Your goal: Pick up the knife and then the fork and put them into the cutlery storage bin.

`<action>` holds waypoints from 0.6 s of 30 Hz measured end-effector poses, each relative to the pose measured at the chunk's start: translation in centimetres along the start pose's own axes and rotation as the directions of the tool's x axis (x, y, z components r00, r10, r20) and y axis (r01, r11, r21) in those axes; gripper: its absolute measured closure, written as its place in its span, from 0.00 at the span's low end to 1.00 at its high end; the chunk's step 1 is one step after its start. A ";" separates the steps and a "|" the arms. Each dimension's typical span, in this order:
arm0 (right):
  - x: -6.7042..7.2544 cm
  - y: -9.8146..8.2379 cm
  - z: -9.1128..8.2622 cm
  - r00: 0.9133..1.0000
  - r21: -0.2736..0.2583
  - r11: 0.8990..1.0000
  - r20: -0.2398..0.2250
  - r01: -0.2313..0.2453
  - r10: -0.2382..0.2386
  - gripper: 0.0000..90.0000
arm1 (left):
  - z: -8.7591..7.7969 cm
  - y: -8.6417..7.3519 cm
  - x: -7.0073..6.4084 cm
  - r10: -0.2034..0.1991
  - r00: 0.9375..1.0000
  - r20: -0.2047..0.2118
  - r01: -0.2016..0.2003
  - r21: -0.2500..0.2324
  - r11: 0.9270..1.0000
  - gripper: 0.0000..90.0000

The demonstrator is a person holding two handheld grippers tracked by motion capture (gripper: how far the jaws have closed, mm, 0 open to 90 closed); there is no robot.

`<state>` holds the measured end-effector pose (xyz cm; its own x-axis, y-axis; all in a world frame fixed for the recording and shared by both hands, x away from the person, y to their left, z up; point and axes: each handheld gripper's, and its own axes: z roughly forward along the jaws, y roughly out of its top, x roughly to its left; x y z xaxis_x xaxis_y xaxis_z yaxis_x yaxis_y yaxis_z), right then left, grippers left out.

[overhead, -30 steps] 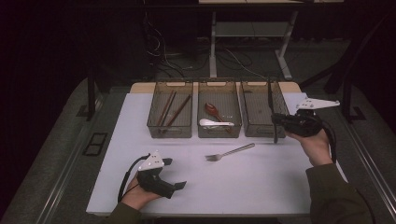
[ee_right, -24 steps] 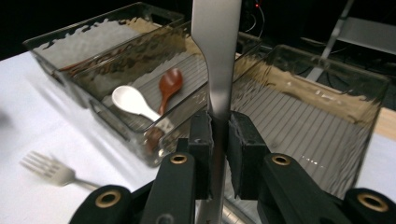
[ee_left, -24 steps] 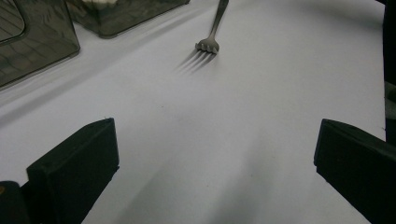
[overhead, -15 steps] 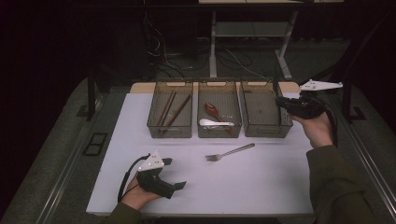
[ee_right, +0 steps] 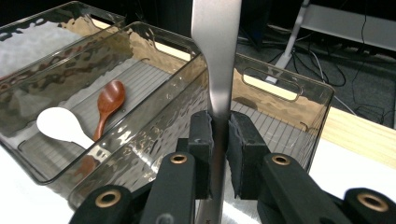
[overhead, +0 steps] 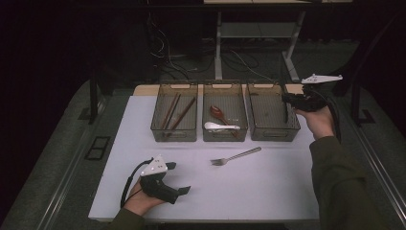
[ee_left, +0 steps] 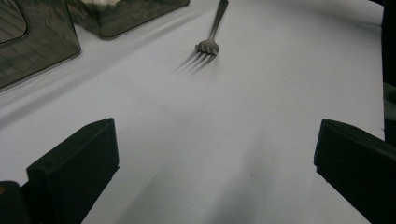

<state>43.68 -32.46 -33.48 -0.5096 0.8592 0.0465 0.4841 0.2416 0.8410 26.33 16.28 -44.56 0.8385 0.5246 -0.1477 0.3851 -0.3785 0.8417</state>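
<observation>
A right gripper (ee_right: 219,135) clamps a metal utensil handle (ee_right: 215,56) between its closed jaws, the flat steel handle rising straight up from the pads above the right-hand bin (ee_right: 280,116). Just to its left in that view, the middle bin (ee_right: 93,116) holds a wooden spoon (ee_right: 109,100) and a white spoon (ee_right: 60,125). The left gripper (ee_left: 210,168) rests on the white table (ee_left: 261,93), jaws wide apart and holding nothing, a fork (ee_left: 212,28) lying well ahead of them.
</observation>
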 end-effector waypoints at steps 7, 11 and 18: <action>-0.5 -0.5 1.6 1.000 0.078 0.997 0.026 0.000 -0.002 0.89 | 0.0 0.0 0.0 -0.004 1.000 0.000 0.004 -0.004 1.000 0.00; -0.7 -1.0 2.5 0.999 0.134 0.991 0.029 0.014 -0.018 0.89 | 0.0 0.0 0.0 -0.004 1.000 -0.001 0.004 -0.003 1.000 0.00; -0.9 -1.7 3.6 0.999 0.220 0.975 0.025 0.034 -0.040 0.89 | -0.1 0.0 0.0 -0.004 1.000 0.000 0.004 -0.003 1.000 0.00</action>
<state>45.87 -32.02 -36.83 -0.5107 0.8598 -0.0008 0.6110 0.3636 0.7032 26.30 16.37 -44.56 0.8368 0.5264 -0.1509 0.3872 -0.3739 0.8428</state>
